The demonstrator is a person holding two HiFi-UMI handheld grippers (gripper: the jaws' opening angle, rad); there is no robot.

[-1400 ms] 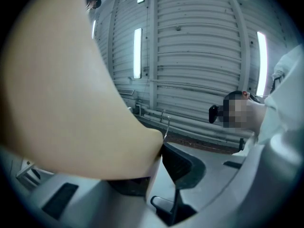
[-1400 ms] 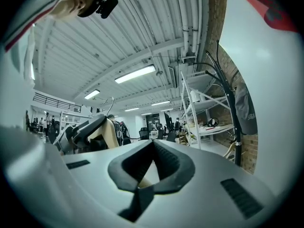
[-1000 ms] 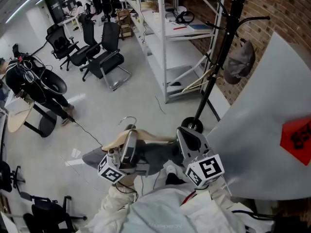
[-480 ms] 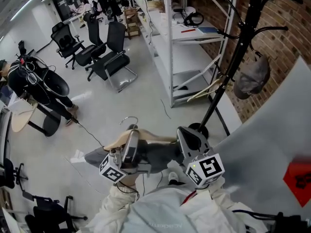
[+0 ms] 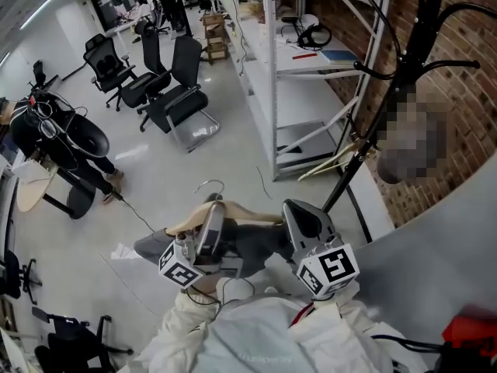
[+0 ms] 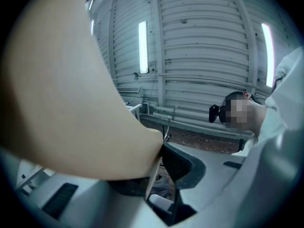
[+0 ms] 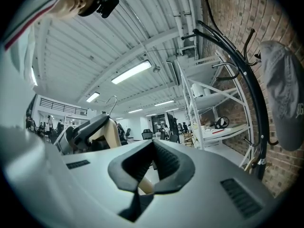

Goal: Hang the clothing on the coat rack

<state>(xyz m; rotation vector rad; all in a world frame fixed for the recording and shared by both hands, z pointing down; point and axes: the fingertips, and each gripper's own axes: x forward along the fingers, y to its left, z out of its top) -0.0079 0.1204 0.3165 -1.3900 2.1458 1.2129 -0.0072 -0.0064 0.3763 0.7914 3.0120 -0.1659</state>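
Note:
A wooden hanger (image 5: 183, 222) with a metal hook (image 5: 208, 186) carries a grey garment (image 5: 256, 243), held level in front of me. My left gripper (image 5: 211, 210) is shut on the hanger's left arm; in the left gripper view the pale wood (image 6: 61, 89) fills the left side, clamped at the left gripper (image 6: 159, 160). My right gripper (image 5: 300, 213) is shut on the hanger's right end, with wood (image 7: 144, 184) showing between the pads of the right gripper (image 7: 151, 163). The black coat rack (image 5: 373, 123) stands ahead to the right, its pole (image 7: 251, 80) carrying a grey cap (image 7: 285, 99).
A white metal shelf unit (image 5: 311, 53) stands left of the rack, against a brick wall (image 5: 474, 115). A spare wooden hanger (image 5: 334, 158) leans by the rack's pole. Black office chairs (image 5: 175, 99) and a person in black (image 5: 46, 130) are far left. A grey panel (image 5: 435, 247) is on my right.
The coat rack and shelf have grown larger and slid rightward in the head view as I came nearer. Both grippers keep the same hold on the hanger.

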